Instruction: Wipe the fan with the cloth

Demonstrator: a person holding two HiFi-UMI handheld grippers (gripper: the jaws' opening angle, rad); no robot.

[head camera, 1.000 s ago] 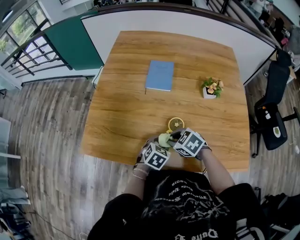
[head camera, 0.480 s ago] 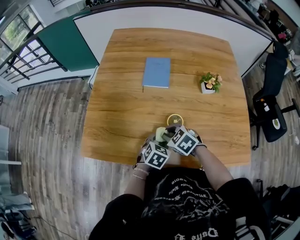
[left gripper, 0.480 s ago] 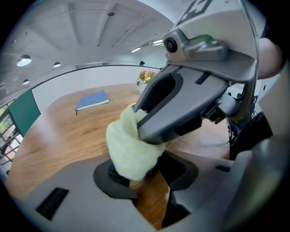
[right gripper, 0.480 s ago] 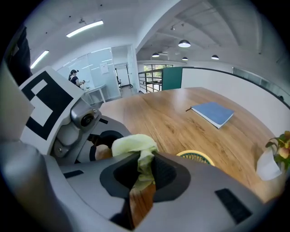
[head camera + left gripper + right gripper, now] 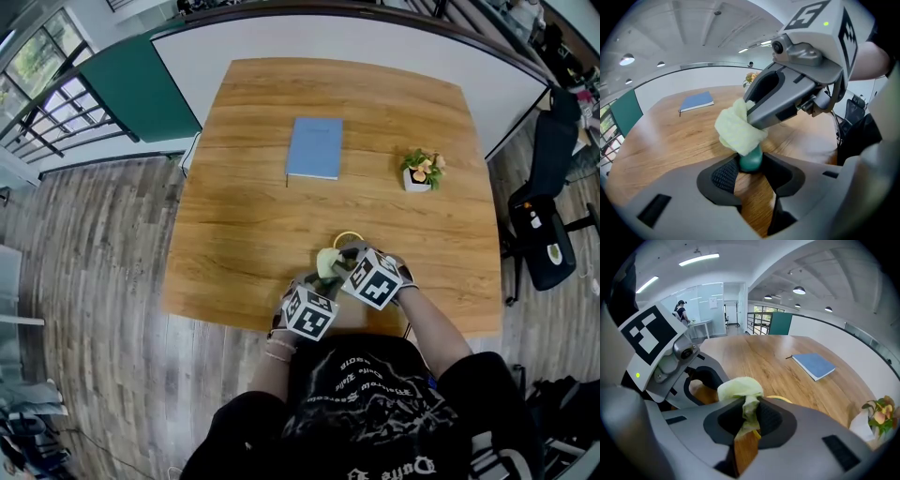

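A small hand fan stands near the table's front edge; only an arc of its yellow ring (image 5: pixel 347 235) (image 5: pixel 781 400) shows. In the left gripper view its teal handle (image 5: pixel 750 160) sits pinched between the jaws of my left gripper (image 5: pixel 751 172) (image 5: pixel 322 281). My right gripper (image 5: pixel 750 422) (image 5: pixel 343 262) is shut on a pale yellow-green cloth (image 5: pixel 739 389) (image 5: pixel 738 129) (image 5: pixel 327 262). The bunched cloth lies against the fan just above the handle and hides most of the fan's head. The two grippers almost touch.
On the wooden table (image 5: pixel 244 225) a blue notebook (image 5: pixel 315 147) lies at the far middle and a small potted plant (image 5: pixel 421 172) stands at the right. The table's front edge runs just under the grippers. A black office chair (image 5: pixel 542 225) is beyond the right side.
My right gripper has swung and rolled a little with the cloth, sliding it over the fan: the yellow face seen earlier is now mostly covered. The left gripper has stayed put.
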